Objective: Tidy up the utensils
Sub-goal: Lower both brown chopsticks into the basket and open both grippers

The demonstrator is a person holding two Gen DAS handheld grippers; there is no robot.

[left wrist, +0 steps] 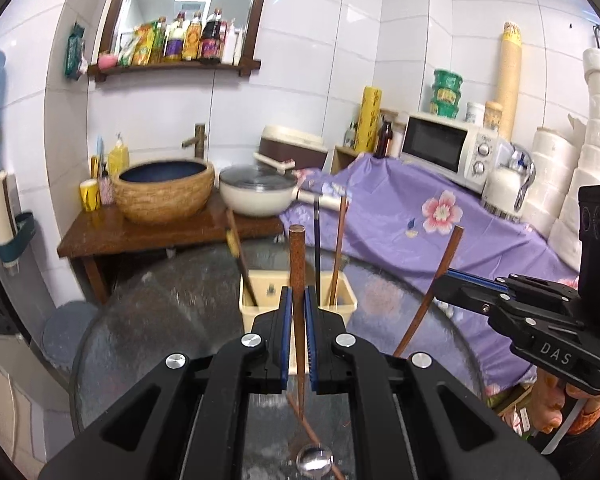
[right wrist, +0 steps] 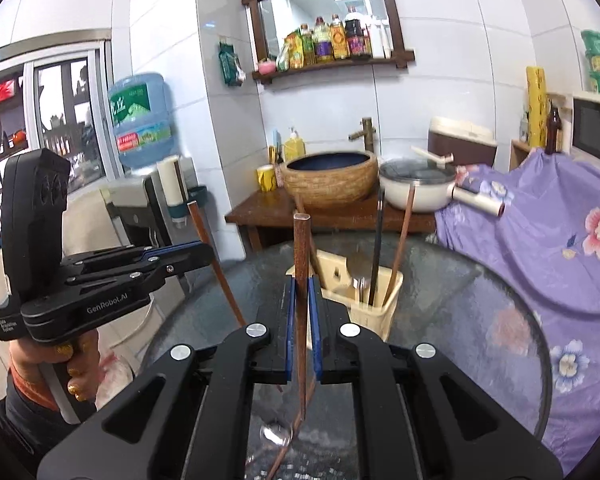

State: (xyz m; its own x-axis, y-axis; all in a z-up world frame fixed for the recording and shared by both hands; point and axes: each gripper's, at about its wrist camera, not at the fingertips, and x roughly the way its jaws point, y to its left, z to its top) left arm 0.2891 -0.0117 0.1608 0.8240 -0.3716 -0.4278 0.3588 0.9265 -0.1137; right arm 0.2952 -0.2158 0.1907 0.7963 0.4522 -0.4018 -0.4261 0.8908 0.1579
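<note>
My left gripper (left wrist: 298, 298) is shut on a brown wooden-handled utensil (left wrist: 296, 252) that stands upright; a metal spoon bowl (left wrist: 314, 460) shows below the jaws. My right gripper (right wrist: 302, 286) is shut on a similar wooden handle (right wrist: 301, 240), also upright. Each gripper appears in the other's view: the right gripper (left wrist: 442, 284) with its slanting handle (left wrist: 432, 292), the left gripper (right wrist: 206, 252) with its handle (right wrist: 216, 268). Both hang above a round glass table (left wrist: 160, 320). Just beyond them a cream utensil holder (left wrist: 256, 314) (right wrist: 374, 320) holds several upright utensils.
Behind the table a wooden stand carries a woven basin (left wrist: 164, 196) and a lidded white pot (left wrist: 256, 196). A purple flowered cloth (left wrist: 440, 240) covers the right side, with a microwave (left wrist: 440, 148) on it. A water dispenser (right wrist: 140, 120) stands left. A person's hand (right wrist: 72, 364) holds the left gripper.
</note>
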